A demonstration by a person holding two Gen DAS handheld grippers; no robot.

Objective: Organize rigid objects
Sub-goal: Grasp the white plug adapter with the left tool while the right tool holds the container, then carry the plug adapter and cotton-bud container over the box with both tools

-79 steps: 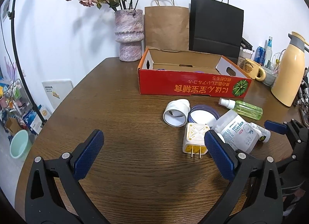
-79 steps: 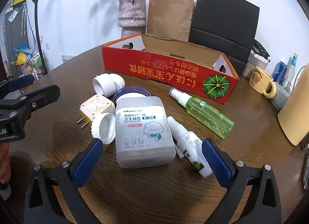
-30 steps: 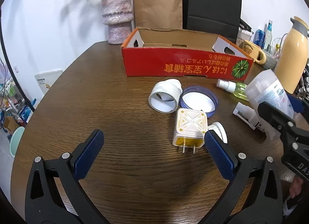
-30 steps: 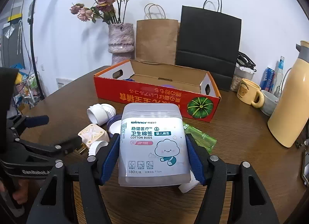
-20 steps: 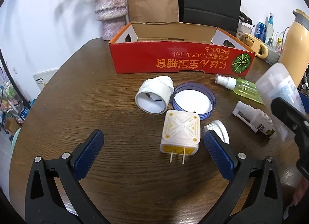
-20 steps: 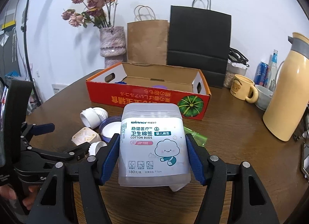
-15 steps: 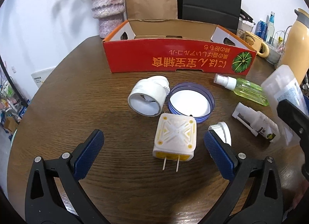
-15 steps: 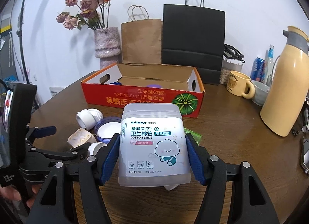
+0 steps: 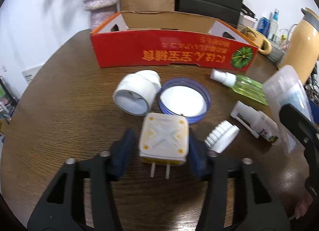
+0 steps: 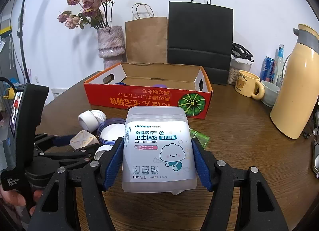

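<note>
The red cardboard box (image 10: 147, 99) sits open at the far side of my table (image 9: 59, 95), well apart from both hands. My right gripper (image 10: 158, 158) has its jaws clamped on the one cotton bud tub (image 10: 158, 147), held upright above the wood. My left gripper (image 9: 159, 151) has its jaws closing around the single plug adapter (image 9: 163, 139), which lies between the blue pads (too blurred for me to tell whether they press yet). The risk I see: the adapter is smooth and boxy, so an off-centre squeeze could twist it out, or nudge the white ribbed cap (image 9: 221, 138) just beside it. On the table I count one white pipe elbow (image 9: 136, 96), one purple-rimmed lid (image 9: 184, 101), one green spray bottle (image 9: 239, 85), one small white spray bottle (image 9: 255, 121) and that one cap.
</note>
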